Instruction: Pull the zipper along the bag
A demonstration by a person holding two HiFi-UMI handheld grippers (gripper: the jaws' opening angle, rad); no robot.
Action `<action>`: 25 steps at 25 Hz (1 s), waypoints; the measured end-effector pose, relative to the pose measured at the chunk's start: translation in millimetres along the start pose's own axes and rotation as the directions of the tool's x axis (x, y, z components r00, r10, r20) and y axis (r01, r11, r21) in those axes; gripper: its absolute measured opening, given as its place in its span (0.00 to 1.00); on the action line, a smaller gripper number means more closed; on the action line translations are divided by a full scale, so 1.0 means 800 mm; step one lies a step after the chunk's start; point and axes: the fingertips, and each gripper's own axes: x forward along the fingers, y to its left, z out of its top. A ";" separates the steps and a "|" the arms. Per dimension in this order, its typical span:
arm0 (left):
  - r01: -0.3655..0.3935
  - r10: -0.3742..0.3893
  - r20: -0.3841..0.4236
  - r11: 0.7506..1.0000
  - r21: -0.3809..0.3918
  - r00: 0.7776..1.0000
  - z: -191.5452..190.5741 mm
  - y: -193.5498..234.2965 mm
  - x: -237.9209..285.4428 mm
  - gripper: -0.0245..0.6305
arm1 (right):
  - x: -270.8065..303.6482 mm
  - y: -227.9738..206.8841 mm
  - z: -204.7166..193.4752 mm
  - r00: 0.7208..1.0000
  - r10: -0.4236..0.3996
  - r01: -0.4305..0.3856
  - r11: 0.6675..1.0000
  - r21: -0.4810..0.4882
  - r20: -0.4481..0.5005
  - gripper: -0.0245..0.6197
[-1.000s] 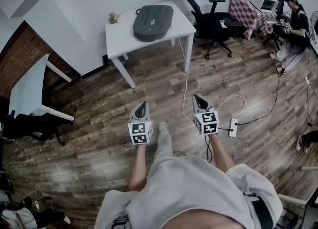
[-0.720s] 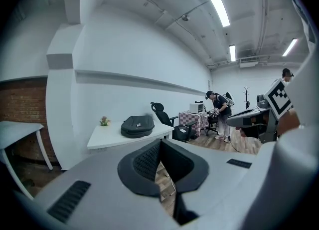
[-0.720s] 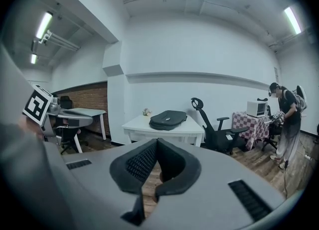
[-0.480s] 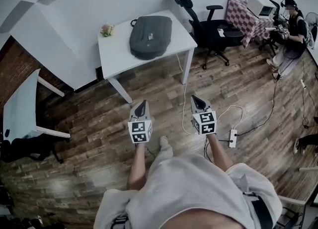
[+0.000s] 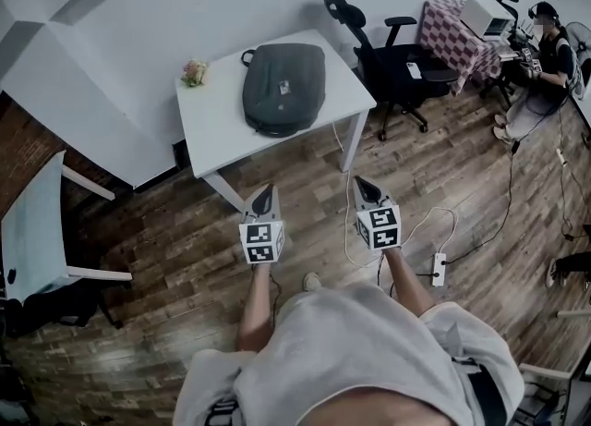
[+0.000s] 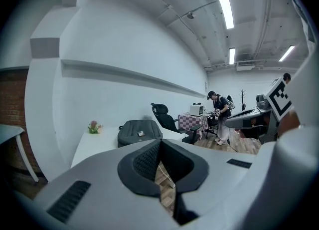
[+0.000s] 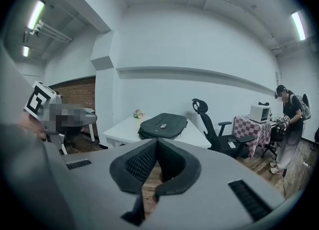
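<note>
A dark grey bag (image 5: pixel 283 87) lies flat on a white table (image 5: pixel 216 115) against the wall; it also shows in the left gripper view as the bag (image 6: pixel 139 132) and in the right gripper view as the bag (image 7: pixel 163 125). My left gripper (image 5: pixel 264 199) and right gripper (image 5: pixel 366 188) are held side by side over the wooden floor, short of the table's front edge. Both are shut with nothing between their jaws, and both point toward the table. The bag's zipper is too small to make out.
A small flower pot (image 5: pixel 194 71) stands at the table's back left corner. A black office chair (image 5: pixel 392 54) is right of the table. A person (image 5: pixel 545 59) stands at the far right by a checkered table (image 5: pixel 457 27). A power strip (image 5: pixel 439 269) and cables lie on the floor.
The table and bag have come closer and lower in the head view as I walk toward them. Both grippers stay shut, held the same way in front of me.
</note>
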 end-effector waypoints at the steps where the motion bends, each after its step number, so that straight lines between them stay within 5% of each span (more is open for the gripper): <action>1: 0.007 -0.007 -0.003 1.000 0.001 1.000 0.000 0.007 0.009 0.08 | 0.009 0.000 0.001 1.000 -0.003 0.003 1.000 -0.001 -0.003 0.06; 25: 0.091 -0.089 -0.060 0.995 0.045 0.994 0.002 0.055 0.165 0.08 | 0.151 -0.048 -0.002 0.998 -0.025 0.027 0.999 0.029 -0.053 0.06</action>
